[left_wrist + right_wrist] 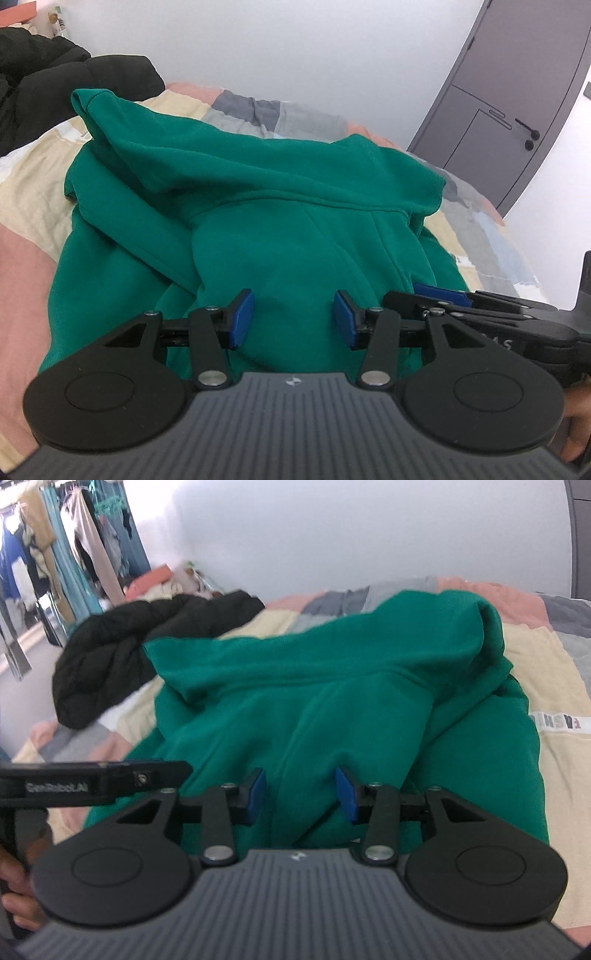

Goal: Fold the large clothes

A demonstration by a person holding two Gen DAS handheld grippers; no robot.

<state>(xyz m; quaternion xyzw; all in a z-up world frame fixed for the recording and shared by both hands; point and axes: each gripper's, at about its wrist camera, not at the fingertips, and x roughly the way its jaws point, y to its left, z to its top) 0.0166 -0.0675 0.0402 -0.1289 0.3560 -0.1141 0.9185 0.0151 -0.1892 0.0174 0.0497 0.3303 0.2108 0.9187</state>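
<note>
A large green hoodie (258, 206) lies spread on a patchwork bedspread (29, 199), hood end away from me. Its near part runs under my left gripper (293, 318), which is open: both blue pads stand apart with their inner faces bare. My right gripper (443, 295) reaches in close at the right of that view. In the right wrist view the hoodie (332, 686) fills the middle. My right gripper (301, 794) is open just above a crease in the fabric. The left gripper (110, 779) shows as a black bar at the left.
A black padded jacket (129, 646) is heaped on the bed to the hoodie's left. A grey door (517, 110) stands in the white wall at the far right. Hanging clothes (55, 554) crowd the far left. A hand (18, 904) holds the left gripper's handle.
</note>
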